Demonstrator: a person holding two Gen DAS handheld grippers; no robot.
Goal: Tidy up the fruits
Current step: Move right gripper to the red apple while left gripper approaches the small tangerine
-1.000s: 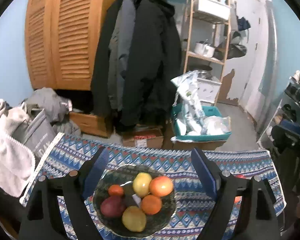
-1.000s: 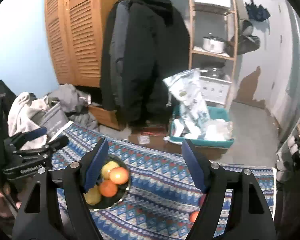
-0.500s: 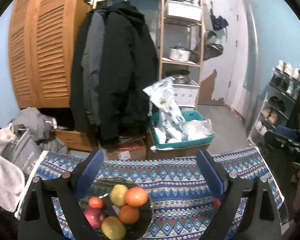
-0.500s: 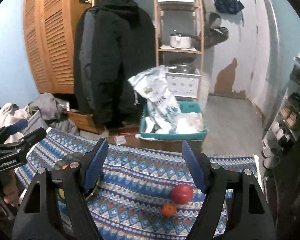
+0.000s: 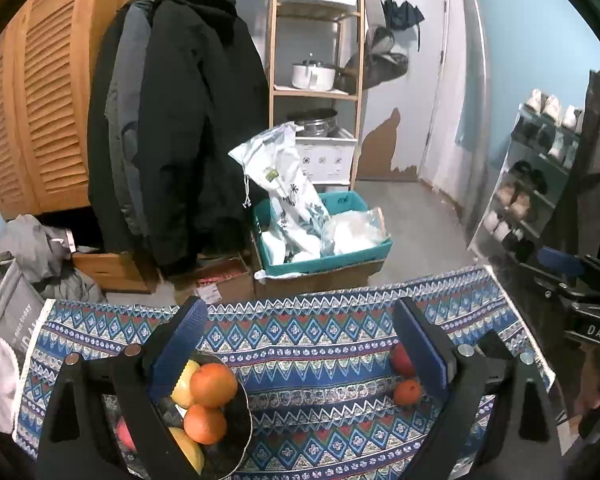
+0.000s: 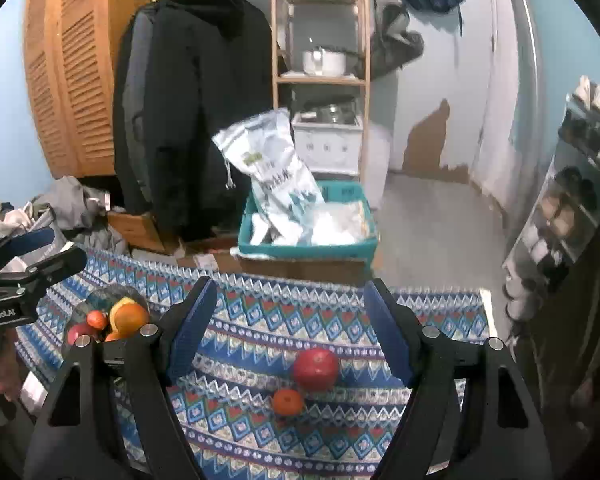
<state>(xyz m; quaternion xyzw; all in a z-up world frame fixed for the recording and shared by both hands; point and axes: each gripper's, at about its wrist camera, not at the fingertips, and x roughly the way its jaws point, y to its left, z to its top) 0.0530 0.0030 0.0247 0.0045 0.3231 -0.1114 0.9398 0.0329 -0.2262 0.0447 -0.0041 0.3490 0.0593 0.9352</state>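
Two wrist views over the patterned cloth (image 6: 236,364). My right gripper (image 6: 288,328) has its jaws spread apart with nothing held. The red apple (image 6: 315,369) lies on the cloth below and between the two blue pads (image 6: 190,330), nearer the right-hand pad than the left, and touched by neither. The small orange (image 6: 287,401) sits just beside the apple, on the side nearer the camera, also inside the span of the jaws.

My left gripper (image 5: 300,340) has its jaws wide apart and empty. In its own view the dark bowl (image 5: 242,420) lies low on the left, partly behind the left finger; its right half shows between the jaws. In the bowl I see two oranges (image 5: 213,384), yellow fruit (image 5: 182,386) and a red fruit at the far left edge, mostly hidden. The same apple (image 5: 401,358) and small orange (image 5: 407,392) appear here tight against the inner face of the right-hand pad; whether they touch it I cannot tell.

Bowl and loose fruit lie well apart on the cloth. In the right wrist view the left gripper (image 6: 40,256) hangs above the bowl (image 6: 100,300) at the frame's left edge.
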